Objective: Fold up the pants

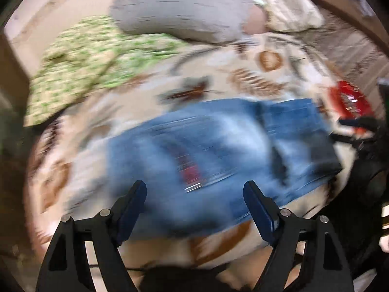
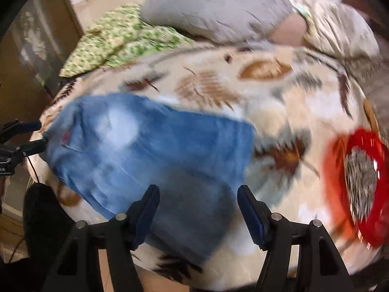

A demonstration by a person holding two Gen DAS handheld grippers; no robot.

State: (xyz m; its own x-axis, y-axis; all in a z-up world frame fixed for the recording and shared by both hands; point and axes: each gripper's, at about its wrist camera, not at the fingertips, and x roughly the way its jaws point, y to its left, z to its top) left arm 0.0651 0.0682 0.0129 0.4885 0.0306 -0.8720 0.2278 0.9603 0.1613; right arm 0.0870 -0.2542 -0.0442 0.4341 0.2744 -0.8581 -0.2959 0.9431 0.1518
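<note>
The blue jeans [image 1: 214, 150] lie folded into a flat, roughly rectangular bundle on a bed covered by a cream blanket with brown leaf print [image 1: 243, 73]. In the left wrist view the left gripper [image 1: 194, 192] hangs above the near edge of the bundle, jaws spread wide with nothing between them; the denim shows through the gap but sits below the pads, not touching them. In the right wrist view the right gripper [image 2: 198, 197] hovers over the near right corner of the jeans [image 2: 150, 150], jaws also standing well apart and empty, the darker lower flap of denim visible between and beneath them. Both grippers tilt steeply downward toward the bed, looking across it to the far side (both frames are heavily motion-blurred, so fine detail on the cloth is lost).

The left gripper [image 2: 36, 133] shows at the left edge of the right wrist view, just beside the left end of the jeans, its two fingers parted. The right gripper's dark frame appears at the right edge of the left wrist view, near the right end of the bundle.

At the far side lie a grey pillow [image 1: 180, 9], a green-patterned cloth [image 1: 80, 63] to its left and a pale crumpled cloth [image 1: 289, 9] to its right. A red round object [image 2: 359, 170] rests on the blanket, to the right of the jeans and apart from them
</note>
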